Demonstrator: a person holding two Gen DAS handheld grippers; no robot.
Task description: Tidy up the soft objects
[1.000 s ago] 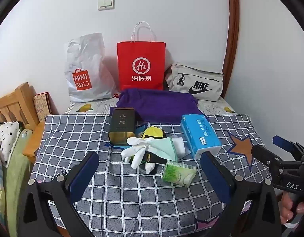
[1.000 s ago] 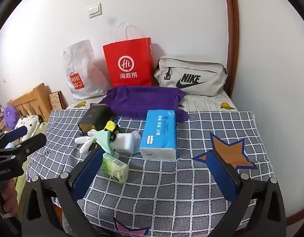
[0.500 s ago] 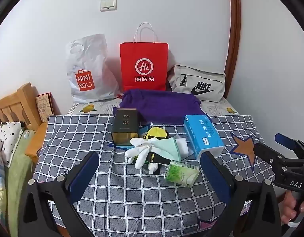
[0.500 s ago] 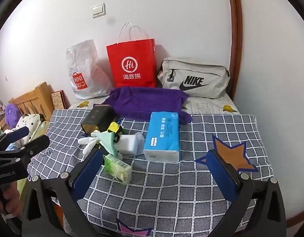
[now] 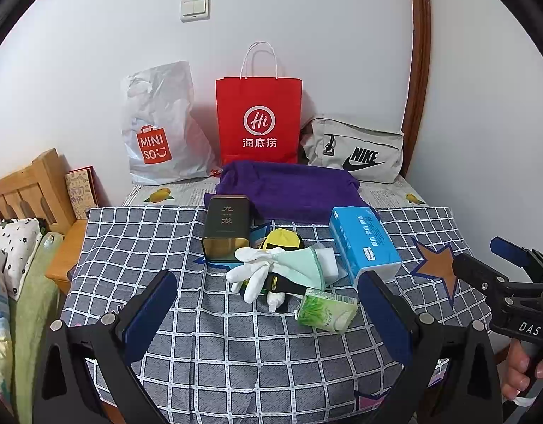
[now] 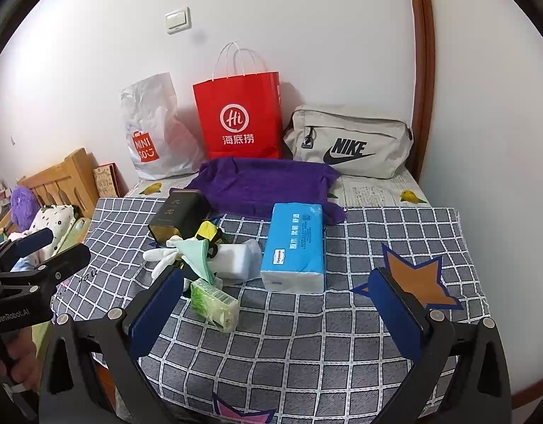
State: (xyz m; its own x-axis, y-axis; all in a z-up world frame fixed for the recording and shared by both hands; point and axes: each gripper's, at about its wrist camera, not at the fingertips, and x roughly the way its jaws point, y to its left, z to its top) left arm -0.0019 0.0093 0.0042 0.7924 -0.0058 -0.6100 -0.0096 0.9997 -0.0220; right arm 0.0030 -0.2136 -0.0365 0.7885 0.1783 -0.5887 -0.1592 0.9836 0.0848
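Both tongs hang above the near edge of the tabletop [image 5: 137, 233], which is covered in a grey checked cloth. Left tongs [image 5: 268, 304] jaws spread wide, nothing between them. Right tongs [image 6: 276, 298] same: jaws wide apart, empty. Right tongs also show at the right edge of the left wrist view, with fingers of the person's hand [image 5: 522, 374] on the handle.

Soft stuff sits in a pile mid-cloth:
- white glove [image 5: 252, 270] on top, fingers splayed toward the left
- mint-green cloth [image 5: 301, 265] draped over the glove's right side
- yellow-and-black item [image 5: 282, 238] behind them, partly covered, can't tell what it is
- white sponge-like block [image 6: 236, 259] under the green cloth, touching the blue tissue pack [image 6: 294, 247]
- small green tissue packet [image 5: 326, 311] lying just in front of the pile, nearest the tongs

Dark tin [image 5: 227, 226] lies on its side just behind and left of the pile, touching it. Purple towel [image 5: 289, 190] is bunched at the far edge of the cloth, behind the tin and the blue pack.

Against the wall, left to right: white MINISO bag [image 5: 158, 130], red paper bag [image 5: 259, 120], grey Nike pouch [image 5: 356, 150]. Wooden bed frame [image 5: 21, 190] off to the left.
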